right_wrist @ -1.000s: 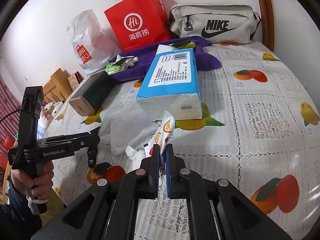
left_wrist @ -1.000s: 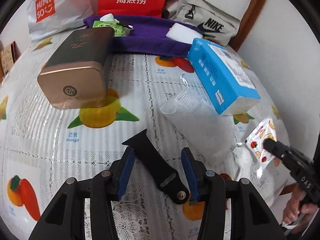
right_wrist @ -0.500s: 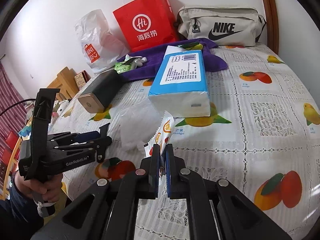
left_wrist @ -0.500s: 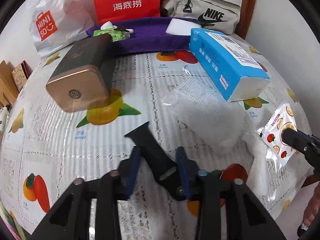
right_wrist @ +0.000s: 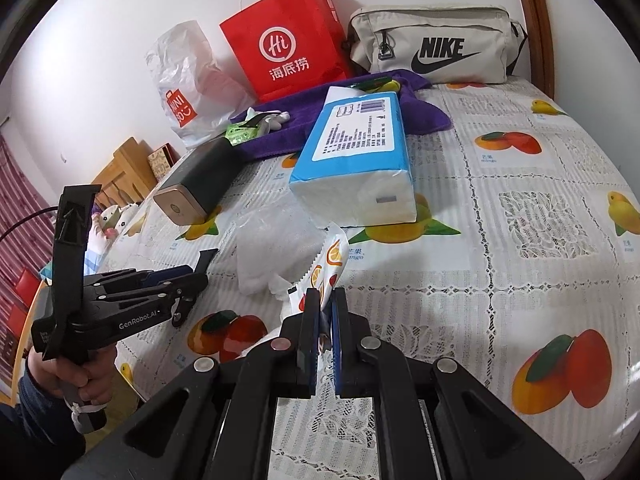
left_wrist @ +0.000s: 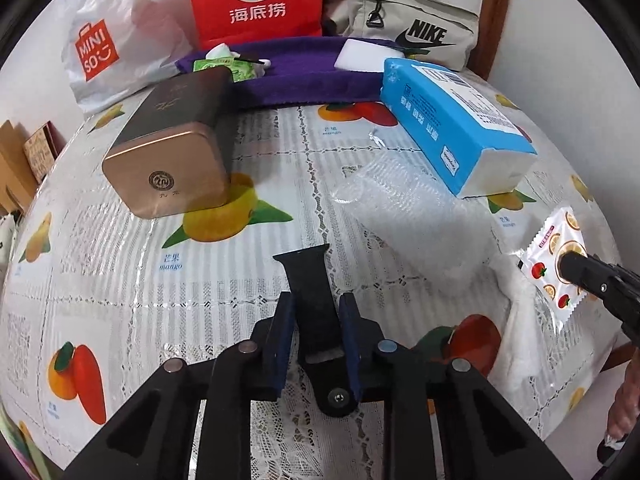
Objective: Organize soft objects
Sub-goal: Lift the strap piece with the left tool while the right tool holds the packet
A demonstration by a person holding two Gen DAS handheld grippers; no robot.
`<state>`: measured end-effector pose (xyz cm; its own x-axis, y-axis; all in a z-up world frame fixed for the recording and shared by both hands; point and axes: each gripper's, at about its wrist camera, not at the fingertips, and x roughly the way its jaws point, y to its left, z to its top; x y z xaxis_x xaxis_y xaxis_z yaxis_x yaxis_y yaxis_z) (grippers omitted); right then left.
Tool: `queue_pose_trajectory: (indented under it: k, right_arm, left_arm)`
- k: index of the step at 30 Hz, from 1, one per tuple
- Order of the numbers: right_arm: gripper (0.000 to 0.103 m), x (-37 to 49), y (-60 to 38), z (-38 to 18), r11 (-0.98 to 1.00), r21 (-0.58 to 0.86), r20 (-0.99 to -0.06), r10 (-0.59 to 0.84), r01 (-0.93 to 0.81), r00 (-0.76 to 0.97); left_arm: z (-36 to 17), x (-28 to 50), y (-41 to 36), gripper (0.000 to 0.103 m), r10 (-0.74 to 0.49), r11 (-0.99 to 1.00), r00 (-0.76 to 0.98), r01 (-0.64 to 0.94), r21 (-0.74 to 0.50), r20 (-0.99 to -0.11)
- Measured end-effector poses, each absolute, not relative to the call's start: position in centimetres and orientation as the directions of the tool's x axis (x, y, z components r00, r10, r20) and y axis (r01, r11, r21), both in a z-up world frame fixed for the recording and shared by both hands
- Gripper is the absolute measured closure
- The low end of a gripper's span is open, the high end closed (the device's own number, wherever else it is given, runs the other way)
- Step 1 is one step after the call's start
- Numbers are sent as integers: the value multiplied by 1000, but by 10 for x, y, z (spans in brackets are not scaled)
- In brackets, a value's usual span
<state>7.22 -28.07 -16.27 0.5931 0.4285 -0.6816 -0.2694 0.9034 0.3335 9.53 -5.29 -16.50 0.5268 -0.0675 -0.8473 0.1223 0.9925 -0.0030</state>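
A black strap lies on the fruit-print tablecloth. My left gripper is closing around it, and the blue pads touch its two sides. The right wrist view shows that gripper low over the cloth at the left, with the strap's end sticking out. My right gripper is shut on a fruit-printed sachet, which stands up from its tips. In the left wrist view the sachet shows at the right.
A clear bubble-wrap bag and a blue tissue pack lie between the grippers. A gold-ended tin sits to the left. Behind are a purple towel, a red paper bag, a white plastic bag and a grey pouch.
The left gripper's jaws have narrowed from wide apart until they meet the strap, and the gripper has turned so the strap runs straight between its fingers. The right gripper has kept still with the sachet.
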Motion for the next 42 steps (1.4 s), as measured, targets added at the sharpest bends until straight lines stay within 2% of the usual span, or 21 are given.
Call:
queue_pose_trajectory:
  k: [5,8,12,22,23,24,30,37,39,42]
  right_arm:
    - [97,72,-280,-165,905,333,-686,426,-266,590]
    - [97,72,-279,-164,906,332,-686,422,-261,592]
    - [97,70,-277,-158,915,313,-689,404,-255,602]
    - [97,69,-276,-134,929,274,-672,370,-249,641]
    - [97,70,-275,-131,931,269,-671,365,-248,645]
    - [97,71,-275,-129,932,266,-670,362,-246,648]
    - [97,82,-274,-114,937,242,-660,349,-252,665]
    - [97,91,-267,-120,938,233,-679,347,-259,647]
    - [97,91,-266,-125,938,233,-689,347,-258,637]
    - [97,91,-264,-131,938,234,-700,344,-255,626]
  left_arm:
    - [-166,94,-50,79,-83,994,542,110,-27,-836]
    - [-166,92,-51,82,-81,991,559,133,-8,-825]
    - [-163,92,-41,83,-124,990,552,120,-68,-825]
    - [-132,80,-12,83,-134,991,596,92,-98,-792]
    - [-129,80,-9,84,-130,991,602,87,-98,-788]
    - [-126,80,-6,99,-131,991,605,84,-100,-785]
    - [-115,89,12,98,-102,995,620,52,-90,-778]
    - [-134,96,5,97,-155,987,577,124,-102,-802]
    - [-141,99,0,86,-159,986,568,135,-99,-808]
    - [-148,103,-5,82,-174,982,549,159,-102,-817]
